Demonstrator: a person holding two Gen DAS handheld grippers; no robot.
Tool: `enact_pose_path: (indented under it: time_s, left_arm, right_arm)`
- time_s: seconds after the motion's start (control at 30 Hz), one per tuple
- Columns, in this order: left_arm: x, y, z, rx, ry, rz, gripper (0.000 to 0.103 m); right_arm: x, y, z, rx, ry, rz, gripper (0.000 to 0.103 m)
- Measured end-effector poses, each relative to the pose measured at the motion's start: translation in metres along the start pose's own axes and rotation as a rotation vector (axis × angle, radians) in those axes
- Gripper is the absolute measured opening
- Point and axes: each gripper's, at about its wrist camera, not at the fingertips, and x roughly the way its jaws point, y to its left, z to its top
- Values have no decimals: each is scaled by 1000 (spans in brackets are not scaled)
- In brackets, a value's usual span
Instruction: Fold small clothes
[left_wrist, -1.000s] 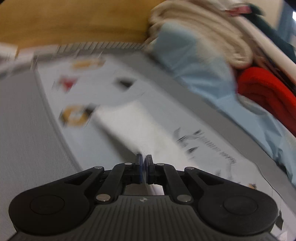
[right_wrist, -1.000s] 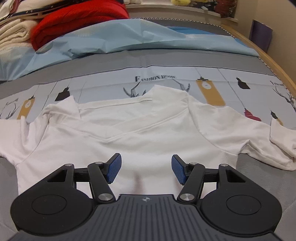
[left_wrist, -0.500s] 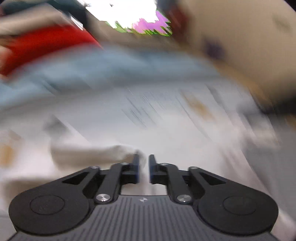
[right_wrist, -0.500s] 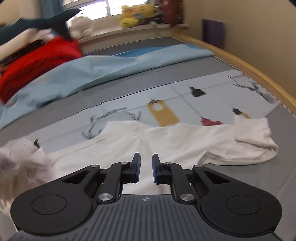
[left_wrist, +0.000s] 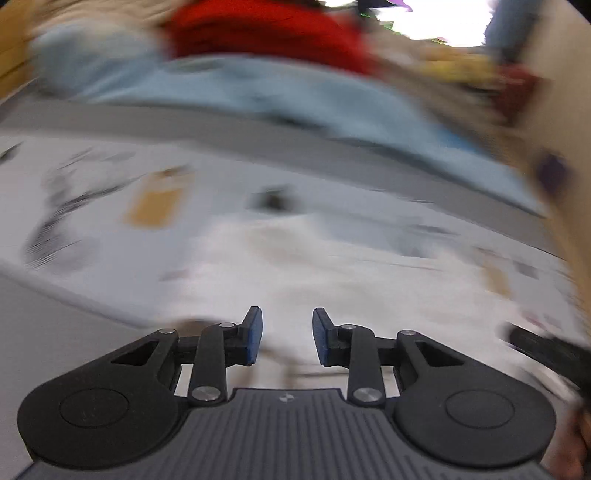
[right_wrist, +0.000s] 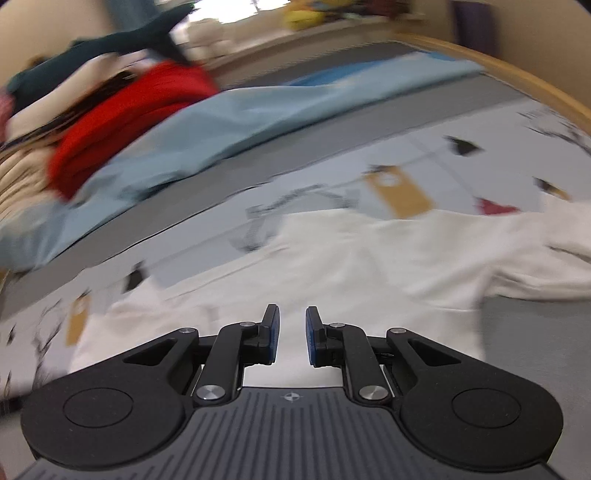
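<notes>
A white T-shirt (right_wrist: 388, 258) lies spread on the printed bed sheet (right_wrist: 406, 166), one sleeve reaching to the right (right_wrist: 554, 236). My right gripper (right_wrist: 291, 336) hovers over the shirt's body with a narrow gap between its blue pads and nothing held. In the blurred left wrist view the shirt (left_wrist: 332, 266) shows as a white patch ahead. My left gripper (left_wrist: 287, 338) is open over it, empty. The right gripper's dark body (left_wrist: 546, 350) shows at the right edge.
A light blue cover (right_wrist: 221, 125), a red folded blanket (right_wrist: 122, 122) and cream bedding (right_wrist: 22, 184) are piled at the back left. The wooden bed rail (right_wrist: 517, 77) curves along the right. Plush toys sit on the far sill (right_wrist: 306, 14).
My left gripper let go of the sleeve and opened while it swung right. My right gripper closed from wide open to a narrow gap and shifted over the shirt.
</notes>
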Motion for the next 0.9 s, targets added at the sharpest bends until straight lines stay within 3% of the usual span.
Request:
enact_pose_path:
  time_s: [0.03,0.1,0.17,0.23,0.37,0.6,0.83,0.87,0.9]
  left_arm:
    - [6,12,6,-61,21,26,33]
    - [14,39,20,-203,27,6,33]
    - [17,54,27,-266,34,18,33]
    - [16,66,37,-301,29,19,33]
    - [13,79,48,-348,26,0,33]
    - [22,88,49,-396,64,-21,33]
    - [22,93,53,-422,64,-41,33]
    - [22,94,53,-423,63,-43,33]
    - [21,96,53,-425,60,-42,33]
  right_arm:
    - [3,10,-2,-29,0,22,15]
    - [10,35,-11,-126,6,78,16]
    - [18,60,-22,-233,23,128,16]
    - [28,85,-34,-335,30,159,16]
    - [46,125,-54,-483,12,170,44]
    - [78,161,-84,-606,113,166,50]
    - [92,169,-100,-660,155,111,48]
    - [93,167,-99,-649,157,111,39]
    - [92,164,-96,-625,155,119,18]
